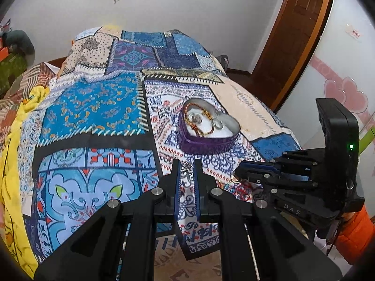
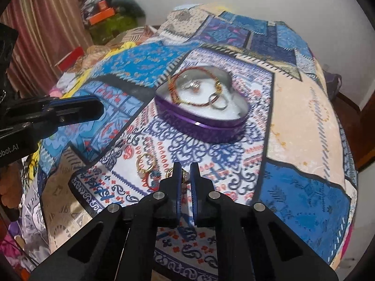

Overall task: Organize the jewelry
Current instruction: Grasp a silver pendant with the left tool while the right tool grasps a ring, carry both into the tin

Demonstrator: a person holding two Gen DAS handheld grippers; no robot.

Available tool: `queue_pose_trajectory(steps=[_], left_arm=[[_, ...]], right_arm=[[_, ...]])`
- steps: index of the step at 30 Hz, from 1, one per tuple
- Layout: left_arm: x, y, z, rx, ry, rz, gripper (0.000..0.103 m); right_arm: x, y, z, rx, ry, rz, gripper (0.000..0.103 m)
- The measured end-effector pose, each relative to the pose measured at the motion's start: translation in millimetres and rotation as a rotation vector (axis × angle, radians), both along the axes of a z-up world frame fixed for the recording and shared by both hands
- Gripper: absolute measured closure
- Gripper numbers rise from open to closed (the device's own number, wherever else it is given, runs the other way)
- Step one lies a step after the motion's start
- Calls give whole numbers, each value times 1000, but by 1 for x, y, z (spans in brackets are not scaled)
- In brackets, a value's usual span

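The heart-shaped purple tin (image 1: pixel 208 131) is sitting on the patchwork bedspread (image 1: pixel 93 107), holding a red-gold bangle (image 1: pixel 199 119) and rings. Nearer, the left tool (image 1: pixel 186 167) is hovering with fingers slightly apart around a small silver trinket (image 1: pixel 186 166); whether they are pinching it is unclear.

From the right wrist, the right tool (image 2: pixel 185 172) is nearly closing on a small gold piece (image 2: pixel 185 175), with loose gold hoops (image 2: pixel 145 161) lying just beside it, near the tin (image 2: pixel 201 117).

Bare cloth (image 2: pixel 293 126) flanks the heart tin (image 2: pixel 201 126) — gold rings (image 2: pixel 145 162) crowd its near side.
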State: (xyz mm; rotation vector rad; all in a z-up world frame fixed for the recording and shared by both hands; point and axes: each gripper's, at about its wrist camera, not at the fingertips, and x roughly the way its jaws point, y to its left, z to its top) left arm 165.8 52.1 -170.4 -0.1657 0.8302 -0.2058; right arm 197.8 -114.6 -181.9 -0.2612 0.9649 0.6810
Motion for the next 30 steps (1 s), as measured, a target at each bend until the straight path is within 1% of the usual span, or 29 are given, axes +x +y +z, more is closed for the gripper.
queue_pose_trajectory(steps=[7, 14, 20, 30], left_arm=[[10, -7, 16, 14, -45, -15, 94], [25, -15, 26, 15, -80, -34, 94], [41, -23, 30, 12, -96, -53, 94], [64, -32, 19, 16, -76, -86, 94]], right_arm=[[4, -10, 23, 44, -59, -45, 97], [18, -14, 41, 86, -108, -91, 97], [30, -11, 44, 110, -118, -108, 97], [45, -5, 37, 126, -108, -99, 97]])
